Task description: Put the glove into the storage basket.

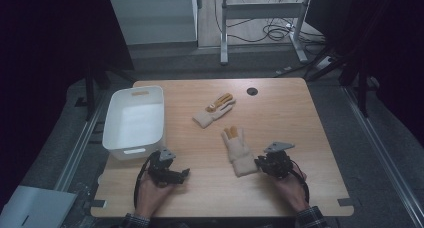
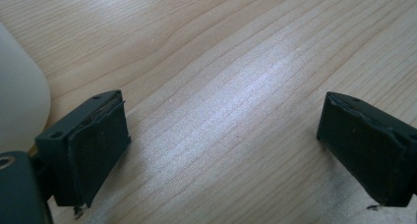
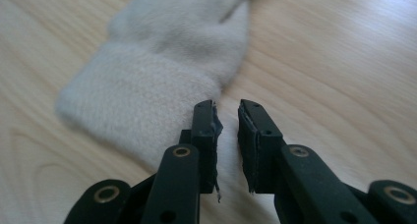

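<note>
Closing in on the near glove's cuff, with a white bin waiting at the left for it

Spanning the scene, the wooden table (image 1: pixel 280 113) carries the white bin (image 1: pixel 134 119) at its left edge, open side up, likely the place the gloves are meant to go; the far glove (image 1: pixel 214 110) lies mid-table, well apart from both tools, so it looks set for a later turn; the near glove (image 3: pixel 162 71) lies flat with its cuff toward the person, which suits a pinch at that end; the left gripper (image 2: pixel 221 150) rests low over bare wood beside the bin, jaws spread wide with nothing between them, seemingly parked out of the way; the right gripper (image 3: pixel 228 130) sits just beside the cuff's corner, jaws drawn nearly together with a thin gap and no fabric visibly caught in them
</note>
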{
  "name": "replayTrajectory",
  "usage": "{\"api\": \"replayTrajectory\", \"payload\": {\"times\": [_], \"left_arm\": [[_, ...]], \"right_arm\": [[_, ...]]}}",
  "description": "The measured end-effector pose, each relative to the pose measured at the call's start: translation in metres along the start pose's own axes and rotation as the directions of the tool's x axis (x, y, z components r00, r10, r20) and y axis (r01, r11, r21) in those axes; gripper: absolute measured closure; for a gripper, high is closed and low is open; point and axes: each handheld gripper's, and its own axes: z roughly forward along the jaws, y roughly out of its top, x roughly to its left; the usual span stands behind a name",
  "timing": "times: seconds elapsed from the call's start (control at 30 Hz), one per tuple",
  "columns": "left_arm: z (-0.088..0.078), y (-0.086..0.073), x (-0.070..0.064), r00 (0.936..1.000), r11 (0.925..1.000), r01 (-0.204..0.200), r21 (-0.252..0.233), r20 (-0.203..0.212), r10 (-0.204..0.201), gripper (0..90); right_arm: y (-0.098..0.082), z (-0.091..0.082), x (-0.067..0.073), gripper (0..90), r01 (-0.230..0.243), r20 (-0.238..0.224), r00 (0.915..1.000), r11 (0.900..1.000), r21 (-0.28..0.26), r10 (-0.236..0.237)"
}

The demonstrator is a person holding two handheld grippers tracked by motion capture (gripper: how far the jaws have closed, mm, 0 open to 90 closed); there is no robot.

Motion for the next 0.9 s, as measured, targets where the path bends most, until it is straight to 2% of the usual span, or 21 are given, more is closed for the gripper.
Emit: {"api": "replayTrajectory", "payload": {"times": [0.2,0.3,0.53,0.8,0.9], "left_arm": [[0.0,0.0,0.0,1.0,1.0,0.0,0.0,0.0,0.0,5.3],[0.0,0.0,0.0,1.0,1.0,0.001,0.0,0.0,-0.001,5.4],[0.0,0.0,0.0,1.0,1.0,0.004,0.0,0.0,-0.004,5.3],[0.0,0.0,0.0,1.0,1.0,0.004,0.001,0.0,-0.004,5.3],[0.0,0.0,0.0,1.0,1.0,0.004,0.001,0.0,-0.004,5.3]], "right_arm": [[0.003,0.005,0.018,74.6,0.035,-0.022,0.9991,0.999,0.001,-0.035],[0.005,0.006,0.021,74.6,0.047,-0.013,0.9988,0.999,0.004,-0.047],[0.014,0.003,0.006,70.0,0.012,0.003,0.9999,1.0,-0.022,-0.012],[0.05,0.018,-0.007,63.7,0.012,-0.002,0.9999,0.999,-0.037,-0.012],[0.066,0.024,-0.01,60.0,0.015,0.012,0.9998,0.999,-0.042,-0.014]]}}
